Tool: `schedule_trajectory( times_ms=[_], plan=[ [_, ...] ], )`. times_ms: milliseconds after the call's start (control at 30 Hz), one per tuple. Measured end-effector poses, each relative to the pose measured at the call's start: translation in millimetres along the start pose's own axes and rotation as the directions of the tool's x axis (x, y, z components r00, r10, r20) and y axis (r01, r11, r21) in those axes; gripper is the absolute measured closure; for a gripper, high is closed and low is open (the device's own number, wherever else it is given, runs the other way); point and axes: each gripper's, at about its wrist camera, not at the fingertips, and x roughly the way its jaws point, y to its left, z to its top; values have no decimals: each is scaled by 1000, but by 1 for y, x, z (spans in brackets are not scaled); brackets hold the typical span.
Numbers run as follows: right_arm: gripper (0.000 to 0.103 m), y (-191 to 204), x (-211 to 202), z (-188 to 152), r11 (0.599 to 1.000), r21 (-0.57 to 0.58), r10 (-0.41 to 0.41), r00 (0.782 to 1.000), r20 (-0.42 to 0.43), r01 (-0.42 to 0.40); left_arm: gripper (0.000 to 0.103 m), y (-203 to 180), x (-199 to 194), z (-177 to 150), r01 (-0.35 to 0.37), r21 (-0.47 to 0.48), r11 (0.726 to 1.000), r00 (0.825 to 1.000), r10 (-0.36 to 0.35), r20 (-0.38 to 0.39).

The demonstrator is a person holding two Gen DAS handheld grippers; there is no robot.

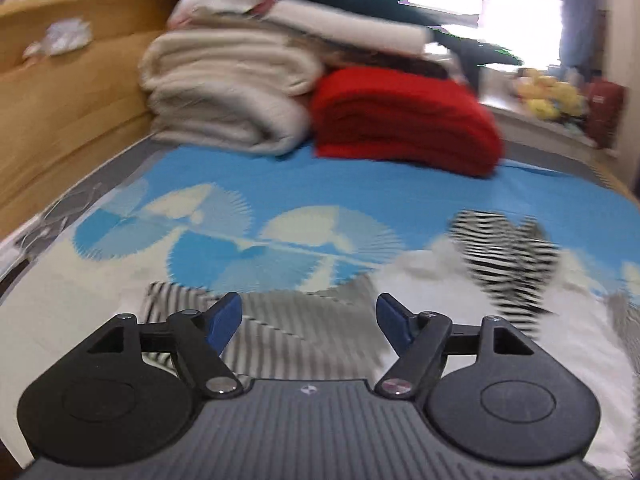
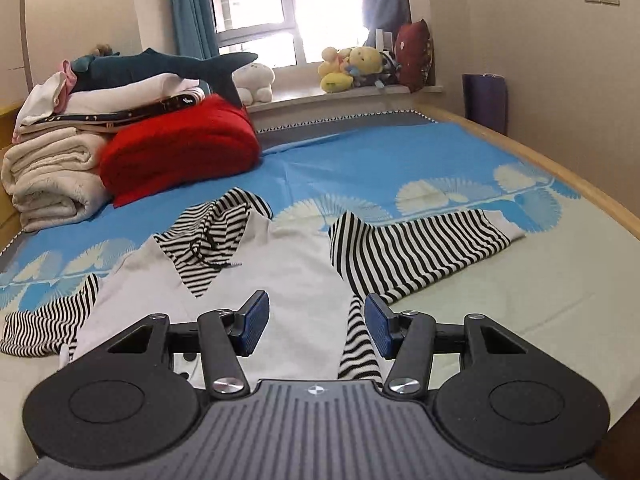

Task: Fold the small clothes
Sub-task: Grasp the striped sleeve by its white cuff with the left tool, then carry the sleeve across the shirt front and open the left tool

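Garment, a white hooded top [image 2: 296, 276] with striped sleeves, lies spread on the bed [image 2: 400, 160] for folding; left gripper [image 1: 310, 322] and right gripper [image 2: 316, 322] hover above, jaws apart, empty.

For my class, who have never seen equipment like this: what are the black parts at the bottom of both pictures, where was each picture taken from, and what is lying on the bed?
Each picture comes from a camera fixed on a hand-held gripper, looking forward past its two blue-tipped jaws. A person holds one in each hand; no robot arm is involved. One picture shows the left gripper, the other the right gripper. Both stand open and hold nothing. On the bed lies a white top with black-and-white striped sleeves, spread out and not yet folded. Behind it sit a red blanket, cream blankets and a toy shark. The left picture is blurred.
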Motion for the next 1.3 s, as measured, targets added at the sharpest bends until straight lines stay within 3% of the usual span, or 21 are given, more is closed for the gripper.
schedule_trajectory(
  times_ms=[133, 200, 333, 500, 633, 700, 767, 833, 933, 1000, 1033, 1067, 1100, 1133, 1167, 1233, 1300],
  plan=[
    [48, 6, 6, 31, 997, -13, 74, 997, -31, -74, 27, 53, 56, -8, -52, -125, 991, 995, 40, -95],
    [48, 20, 12, 56, 993, -97, 63, 998, 4, -62, 39, 83, 75, -9, -86, -214, 973, 987, 54, -151],
    [48, 48, 38, 95, 989, -107, 111, 992, 60, -104, 65, 141, 94, -17, -132, -364, 922, 980, 66, -188],
    [57, 90, 95, 112, 975, -146, 179, 982, 62, -169, 66, 181, 115, -35, -183, -412, 892, 965, 83, -250],
    [58, 108, 136, 93, 968, -130, 221, 974, 54, -213, 63, 197, 127, -47, -205, -441, 874, 958, 86, -275],
    [57, 114, 159, 78, 978, -106, 176, 983, -44, -180, 60, 204, 137, -53, -214, -486, 847, 954, 75, -289],
    [57, 120, 177, 79, 979, -70, 180, 975, -129, -190, 58, 209, 146, -57, -215, -532, 819, 951, 53, -304],
    [58, 125, 185, 87, 968, -80, 227, 966, -127, -238, 57, 211, 154, -62, -218, -565, 796, 948, 35, -317],
    [58, 130, 187, 91, 956, -181, 215, 972, -101, -230, 57, 215, 164, -70, -240, -604, 760, 939, 24, -342],
    [58, 130, 190, 92, 957, -189, 201, 974, -105, -218, 62, 217, 168, -73, -243, -625, 741, 939, 19, -342],
    [58, 130, 194, 92, 959, -175, 204, 972, -118, -222, 91, 216, 169, -71, -243, -620, 746, 940, 24, -340],
    [58, 129, 196, 92, 959, -161, 212, 969, -131, -232, 103, 216, 169, -68, -263, -600, 756, 934, 44, -354],
    [58, 130, 200, 93, 958, -154, 220, 966, -140, -240, 103, 217, 161, -64, -329, -572, 752, 923, 127, -364],
    [58, 129, 202, 92, 958, -156, 219, 965, -141, -241, 103, 217, 149, -62, -391, -572, 721, 910, 209, -358],
    [58, 125, 203, 90, 959, -160, 214, 967, -138, -235, 103, 219, 139, -61, -405, -600, 689, 908, 229, -351],
    [58, 125, 208, 90, 962, -156, 201, 969, -146, -223, 102, 223, 133, -63, -370, -672, 642, 922, 166, -349],
    [58, 124, 211, 90, 966, -134, 197, 967, -164, -220, 94, 228, 139, -68, -329, -716, 616, 933, 97, -345]
  ],
)
